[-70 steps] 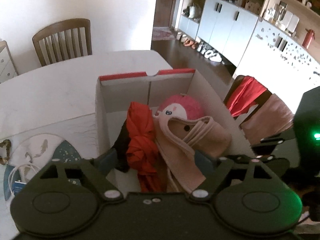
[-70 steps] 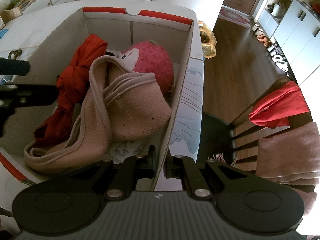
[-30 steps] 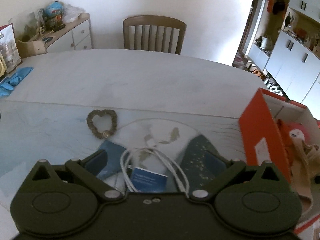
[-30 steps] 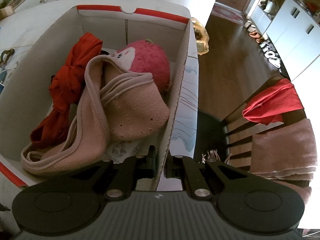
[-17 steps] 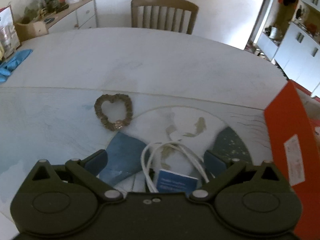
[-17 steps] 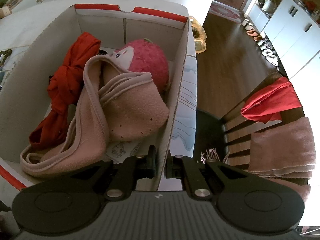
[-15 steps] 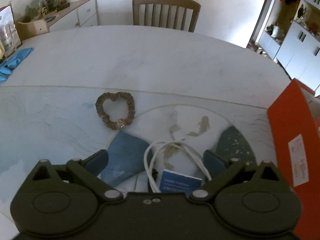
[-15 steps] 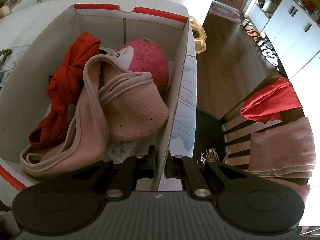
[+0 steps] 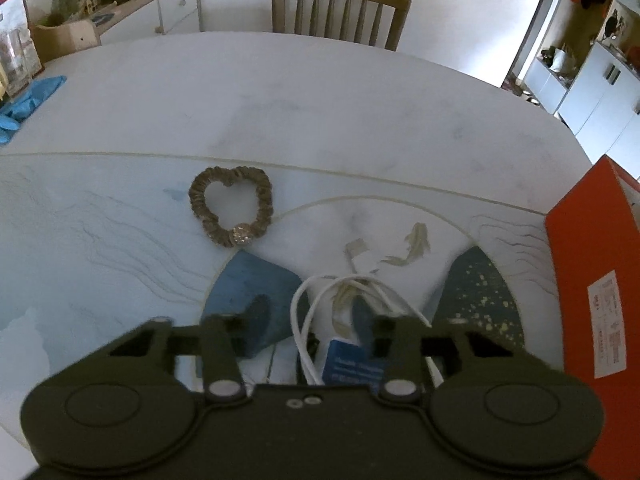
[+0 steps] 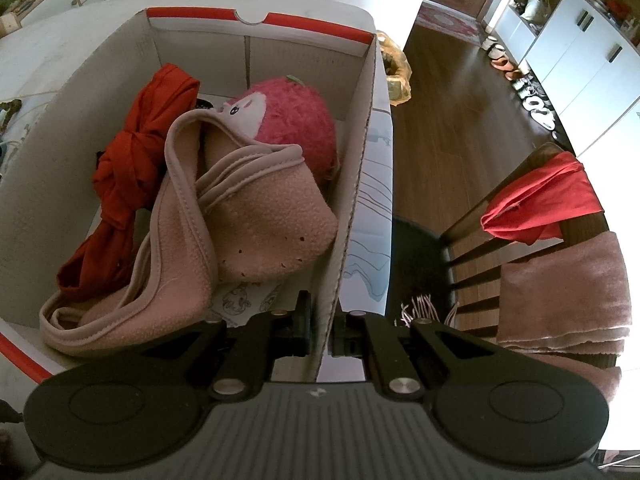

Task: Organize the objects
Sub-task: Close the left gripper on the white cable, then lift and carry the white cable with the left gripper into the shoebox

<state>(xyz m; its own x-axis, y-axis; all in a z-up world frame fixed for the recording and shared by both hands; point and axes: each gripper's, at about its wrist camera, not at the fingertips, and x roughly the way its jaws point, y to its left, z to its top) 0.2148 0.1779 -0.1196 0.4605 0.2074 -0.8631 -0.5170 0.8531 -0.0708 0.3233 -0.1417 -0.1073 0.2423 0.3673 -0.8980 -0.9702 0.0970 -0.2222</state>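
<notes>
1. White cable (image 9: 320,320), coiled with its blue label (image 9: 352,364), lies on the desk (image 9: 320,120) right between the left tongs (image 9: 308,316), whose jaws have just been closing around it; whether the pads grip yet I cannot tell.
2. Its loop runs away from the tongs.
3. Orange box (image 9: 592,280) stands to the right.
4. Right tongs (image 10: 320,320) are clenched on the box wall (image 10: 348,216).

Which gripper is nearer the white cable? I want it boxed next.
Left. The left gripper has just been closing around the white cable on the table; the right gripper is off at the box wall, clamped on it.
</notes>
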